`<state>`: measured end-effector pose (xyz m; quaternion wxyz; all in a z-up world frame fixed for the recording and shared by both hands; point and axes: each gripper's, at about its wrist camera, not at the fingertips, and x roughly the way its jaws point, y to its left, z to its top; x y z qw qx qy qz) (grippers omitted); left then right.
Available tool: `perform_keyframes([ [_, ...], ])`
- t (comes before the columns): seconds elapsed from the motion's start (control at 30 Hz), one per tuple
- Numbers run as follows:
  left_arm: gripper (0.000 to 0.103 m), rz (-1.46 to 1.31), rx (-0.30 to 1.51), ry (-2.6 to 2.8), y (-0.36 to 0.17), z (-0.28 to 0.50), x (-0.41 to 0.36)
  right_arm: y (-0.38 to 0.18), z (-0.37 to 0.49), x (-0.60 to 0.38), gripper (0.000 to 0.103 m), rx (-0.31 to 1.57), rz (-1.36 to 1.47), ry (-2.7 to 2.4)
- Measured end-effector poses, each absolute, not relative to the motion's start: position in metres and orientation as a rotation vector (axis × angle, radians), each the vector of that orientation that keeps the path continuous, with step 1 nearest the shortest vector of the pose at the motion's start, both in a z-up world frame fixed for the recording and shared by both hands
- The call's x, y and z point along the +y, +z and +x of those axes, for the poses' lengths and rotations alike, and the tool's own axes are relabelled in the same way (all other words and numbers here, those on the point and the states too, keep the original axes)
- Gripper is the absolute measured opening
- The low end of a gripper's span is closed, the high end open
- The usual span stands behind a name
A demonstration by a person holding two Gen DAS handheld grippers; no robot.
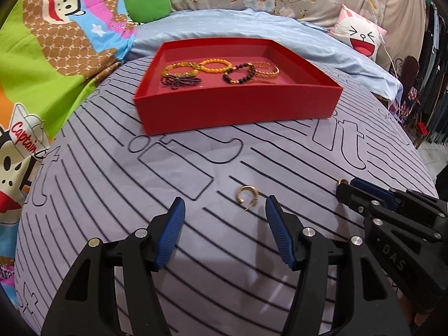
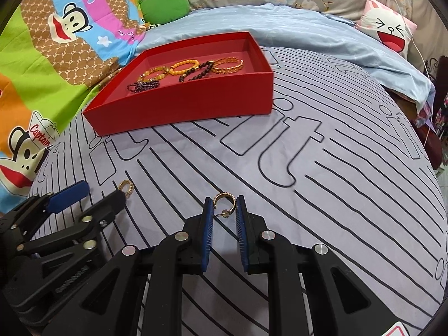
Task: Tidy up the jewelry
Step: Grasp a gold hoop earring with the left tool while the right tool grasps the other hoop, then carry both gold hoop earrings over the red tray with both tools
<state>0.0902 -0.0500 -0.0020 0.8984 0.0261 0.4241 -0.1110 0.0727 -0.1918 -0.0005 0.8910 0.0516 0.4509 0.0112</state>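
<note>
**A:** Two gold hoop earrings lie on the striped sheet, well short of the red tray that already holds the bracelets. Which do we take first?

**B:** We take the right-hand earring. Our right gripper brackets it: the blue pads stand on either side of the hoop, narrowly parted, the right one about touching it, and we cannot tell whether they have pinched yet.

**A:** And the left gripper?

**B:** It is spread wide and empty. The other earring sits just ahead of its right pad, toward one side of the gap, not centred.

**A:** How do we close well?

**B:** We judge that the pads should meet the hoop across its width, low near the cloth but not catching it, since the post juts toward the left pad and could tip the hoop. For the left gripper, we would centre the opening on the earring before squeezing.
</note>
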Motion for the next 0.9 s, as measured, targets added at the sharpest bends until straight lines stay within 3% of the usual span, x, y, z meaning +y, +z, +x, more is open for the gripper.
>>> perform_keyframes([
  [0.1, 0.055, 0.061, 0.883, -0.225, -0.005, 0.094, -0.056, -0.001, 0.072, -0.194, 0.016, 0.937, 0.114, 0.02],
  [0.43, 0.017, 0.041, 0.877, -0.251, -0.005, 0.098, -0.055, 0.0, 0.073, -0.195, 0.016, 0.935, 0.124, 0.025],
  [0.9, 0.017, 0.007, 0.839, -0.267, 0.035, 0.112, -0.045, 0.044, 0.09, -0.189, 0.016, 0.856, 0.109, 0.081],
])
